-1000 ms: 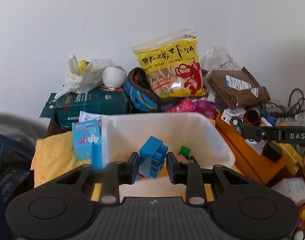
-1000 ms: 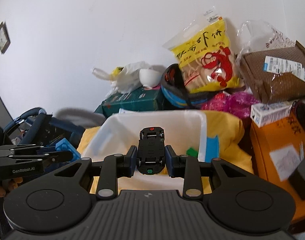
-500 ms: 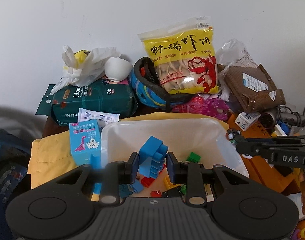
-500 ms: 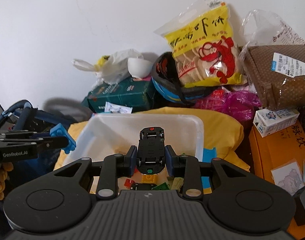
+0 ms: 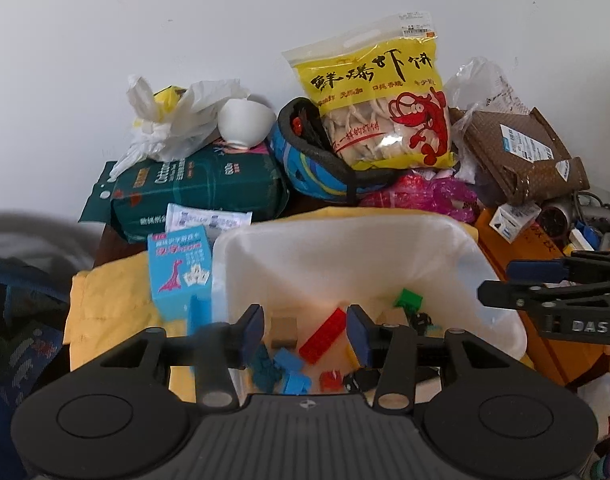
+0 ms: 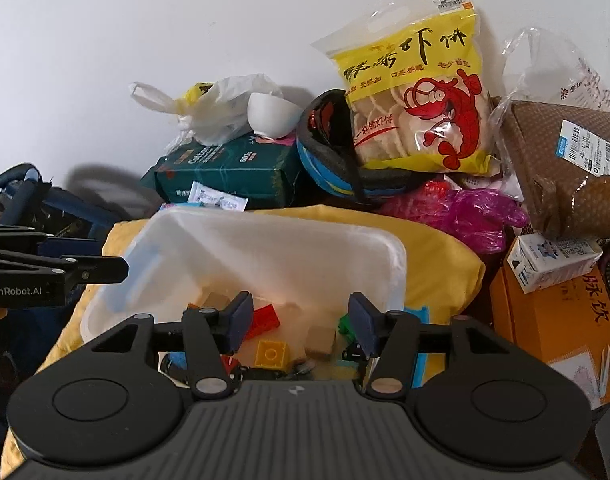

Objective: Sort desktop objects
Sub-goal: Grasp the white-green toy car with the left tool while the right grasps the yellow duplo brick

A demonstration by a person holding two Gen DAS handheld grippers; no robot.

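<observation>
Both hand-held grippers (jaws opening, empty) over white bin (image 5: pixel 485 272).

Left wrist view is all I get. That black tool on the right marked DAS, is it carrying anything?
Observer: No. The right wrist view looks straight along the right tool: its jaws are opening with nothing between them, above the white bin.
Operator: Is there any toy in there that I can't make out?
Observer: Yes, a yellow brick with one round stud lies flat in the bin, just left of a tan cube.
</observation>
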